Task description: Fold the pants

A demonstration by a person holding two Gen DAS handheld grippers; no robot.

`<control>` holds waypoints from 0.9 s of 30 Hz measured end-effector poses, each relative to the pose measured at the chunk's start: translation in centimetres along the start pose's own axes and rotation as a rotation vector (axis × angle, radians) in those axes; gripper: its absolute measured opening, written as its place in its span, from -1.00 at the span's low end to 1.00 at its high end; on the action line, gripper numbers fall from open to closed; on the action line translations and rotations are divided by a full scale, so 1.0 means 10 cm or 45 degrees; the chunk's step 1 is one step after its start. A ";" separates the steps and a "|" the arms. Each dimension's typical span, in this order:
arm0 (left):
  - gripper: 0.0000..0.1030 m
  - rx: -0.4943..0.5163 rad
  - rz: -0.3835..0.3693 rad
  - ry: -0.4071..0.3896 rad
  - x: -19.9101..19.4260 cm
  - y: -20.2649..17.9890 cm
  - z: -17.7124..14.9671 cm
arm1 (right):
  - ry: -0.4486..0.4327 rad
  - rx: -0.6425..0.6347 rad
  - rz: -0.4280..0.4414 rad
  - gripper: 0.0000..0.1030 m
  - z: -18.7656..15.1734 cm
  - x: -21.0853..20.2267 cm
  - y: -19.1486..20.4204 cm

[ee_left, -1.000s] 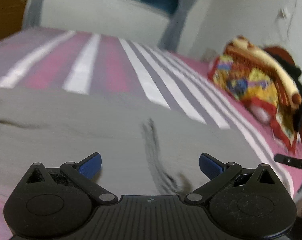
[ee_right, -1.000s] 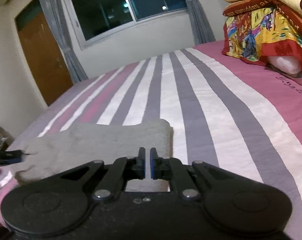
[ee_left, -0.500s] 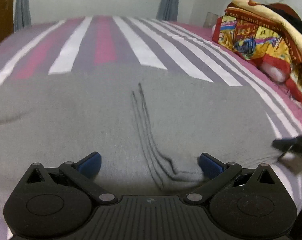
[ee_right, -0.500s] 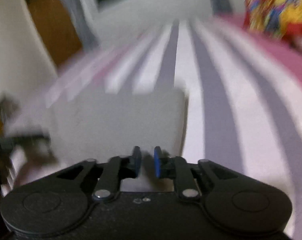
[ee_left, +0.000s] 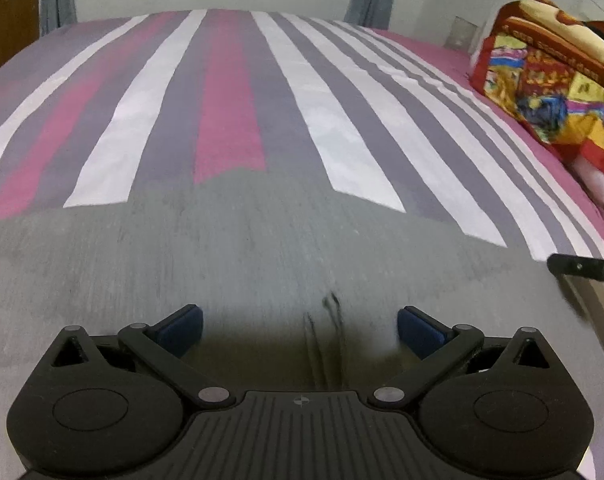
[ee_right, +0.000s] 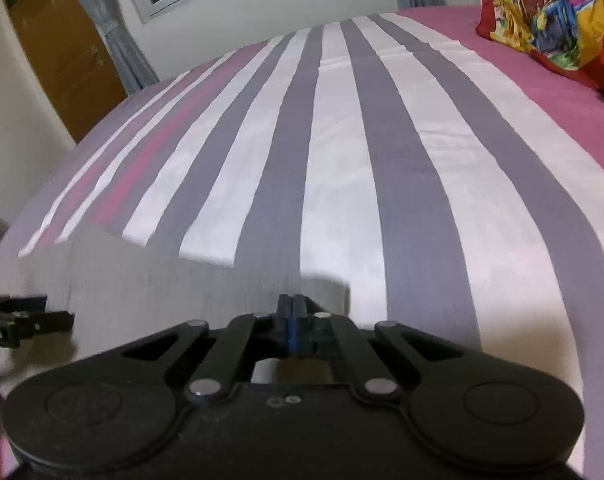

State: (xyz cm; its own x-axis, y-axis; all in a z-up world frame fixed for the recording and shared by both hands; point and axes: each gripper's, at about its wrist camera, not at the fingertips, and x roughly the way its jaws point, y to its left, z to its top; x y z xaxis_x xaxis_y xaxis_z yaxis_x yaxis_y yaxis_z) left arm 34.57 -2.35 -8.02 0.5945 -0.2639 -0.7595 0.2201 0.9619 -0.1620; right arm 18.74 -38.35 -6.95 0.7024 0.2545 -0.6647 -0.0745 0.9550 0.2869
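Observation:
The grey pants (ee_left: 242, 256) lie flat on the striped bed, filling the lower half of the left wrist view. A dark crease (ee_left: 325, 344) runs between the fingers. My left gripper (ee_left: 300, 330) is open just above the cloth, with nothing between its blue pads. In the right wrist view the pants (ee_right: 174, 284) lie at the lower left. My right gripper (ee_right: 292, 314) is shut at the pants' near right edge; whether cloth is pinched cannot be told. Each gripper shows at the edge of the other's view: the right (ee_left: 581, 268) and the left (ee_right: 22, 320).
The bed sheet (ee_right: 341, 160) has pink, grey and white stripes. A colourful folded blanket pile (ee_left: 549, 88) sits at the right, also in the right wrist view (ee_right: 549, 12). A wooden door (ee_right: 58, 52), curtains and a window stand beyond the bed.
Both grippers have tipped down and moved closer over the pants. The right gripper opened slightly half a second ago and is shut again. The left stayed open.

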 end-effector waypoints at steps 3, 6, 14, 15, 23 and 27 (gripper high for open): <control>1.00 0.006 0.004 -0.015 0.00 -0.03 -0.07 | 0.007 -0.026 0.001 -0.90 0.01 0.03 0.00; 1.00 0.061 0.009 -0.036 -0.16 -0.08 -0.30 | 0.035 -0.048 0.013 -0.71 -0.21 -0.16 0.03; 1.00 0.088 0.022 -0.169 -0.81 -0.09 -1.02 | 0.002 -0.168 0.014 -0.03 -0.99 -0.84 0.09; 1.00 0.072 0.018 -0.195 -0.92 -0.06 -1.07 | -0.040 -0.118 0.045 -0.03 -1.03 -0.95 0.03; 1.00 -0.203 0.064 -0.438 -1.80 0.77 -1.63 | -0.234 0.177 0.110 0.19 -1.15 -1.37 -0.35; 1.00 -0.699 -0.026 -0.429 -1.82 1.70 -1.93 | -0.232 0.141 0.084 0.28 -1.12 -1.35 -0.29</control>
State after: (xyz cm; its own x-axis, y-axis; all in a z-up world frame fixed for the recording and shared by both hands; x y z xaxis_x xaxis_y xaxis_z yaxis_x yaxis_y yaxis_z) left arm 12.51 20.17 -9.10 0.8244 -0.2043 -0.5278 -0.1410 0.8289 -0.5413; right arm 1.52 -42.88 -6.55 0.8157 0.2748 -0.5090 -0.0537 0.9122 0.4063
